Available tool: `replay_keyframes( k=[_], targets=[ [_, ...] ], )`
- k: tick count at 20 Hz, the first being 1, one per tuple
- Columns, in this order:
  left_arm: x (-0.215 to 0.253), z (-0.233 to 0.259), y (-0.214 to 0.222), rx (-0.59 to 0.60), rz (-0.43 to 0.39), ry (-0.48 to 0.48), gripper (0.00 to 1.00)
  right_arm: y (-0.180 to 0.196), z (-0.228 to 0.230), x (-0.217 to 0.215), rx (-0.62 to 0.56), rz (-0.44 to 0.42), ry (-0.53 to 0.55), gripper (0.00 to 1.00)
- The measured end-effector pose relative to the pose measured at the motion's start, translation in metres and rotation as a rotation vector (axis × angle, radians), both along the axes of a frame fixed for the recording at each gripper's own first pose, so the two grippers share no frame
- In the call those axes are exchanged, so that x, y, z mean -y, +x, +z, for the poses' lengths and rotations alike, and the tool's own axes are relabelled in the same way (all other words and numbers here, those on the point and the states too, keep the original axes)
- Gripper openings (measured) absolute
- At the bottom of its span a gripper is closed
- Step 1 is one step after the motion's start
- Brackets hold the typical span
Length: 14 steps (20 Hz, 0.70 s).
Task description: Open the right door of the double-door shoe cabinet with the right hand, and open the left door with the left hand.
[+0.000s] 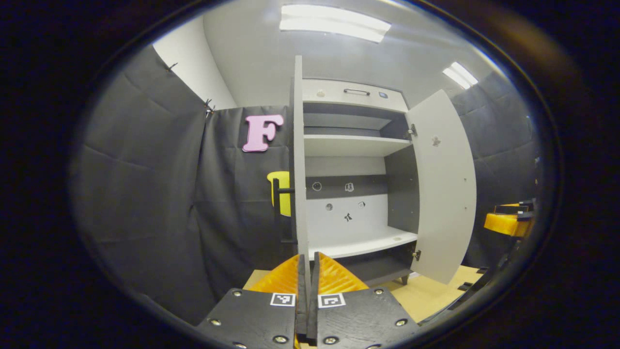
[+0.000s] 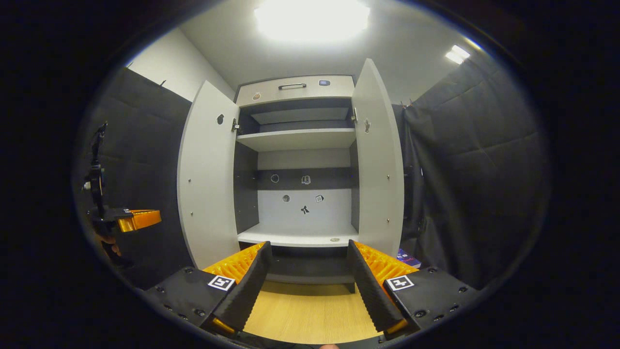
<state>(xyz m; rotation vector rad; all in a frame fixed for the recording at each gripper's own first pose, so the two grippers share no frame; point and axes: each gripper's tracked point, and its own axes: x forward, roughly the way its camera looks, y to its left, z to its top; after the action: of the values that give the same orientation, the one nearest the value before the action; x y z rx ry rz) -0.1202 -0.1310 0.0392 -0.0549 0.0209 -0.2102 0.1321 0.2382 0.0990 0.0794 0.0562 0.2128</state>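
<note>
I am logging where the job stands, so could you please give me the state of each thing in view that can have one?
Left door: swung open.
Right door: swung open.
Top drawer: shut.
Left gripper: jaws closed on the left door's edge.
Right gripper: jaws open, holding nothing.
Ceiling lights: on.

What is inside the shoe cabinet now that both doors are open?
The shoe cabinet holds no shoes on its visible shelves; small stickers sit on its back panel. The space behind the closed top drawer is covered, and the lowest compartment is partly hidden by the right gripper.
</note>
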Motion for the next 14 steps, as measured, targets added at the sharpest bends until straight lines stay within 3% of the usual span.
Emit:
replay_keyframes(
  k=[4,14],
  targets=[
    [-0.015,-0.015,-0.025,-0.016,0.064,0.020,0.02,-0.004,-0.009,0.001,0.000,-0.006,-0.017,0.98],
    [-0.008,-0.033,-0.061,-0.060,0.115,0.035,0.02,-0.017,-0.008,-0.006,0.008,0.004,-0.025,0.97]
  ],
)
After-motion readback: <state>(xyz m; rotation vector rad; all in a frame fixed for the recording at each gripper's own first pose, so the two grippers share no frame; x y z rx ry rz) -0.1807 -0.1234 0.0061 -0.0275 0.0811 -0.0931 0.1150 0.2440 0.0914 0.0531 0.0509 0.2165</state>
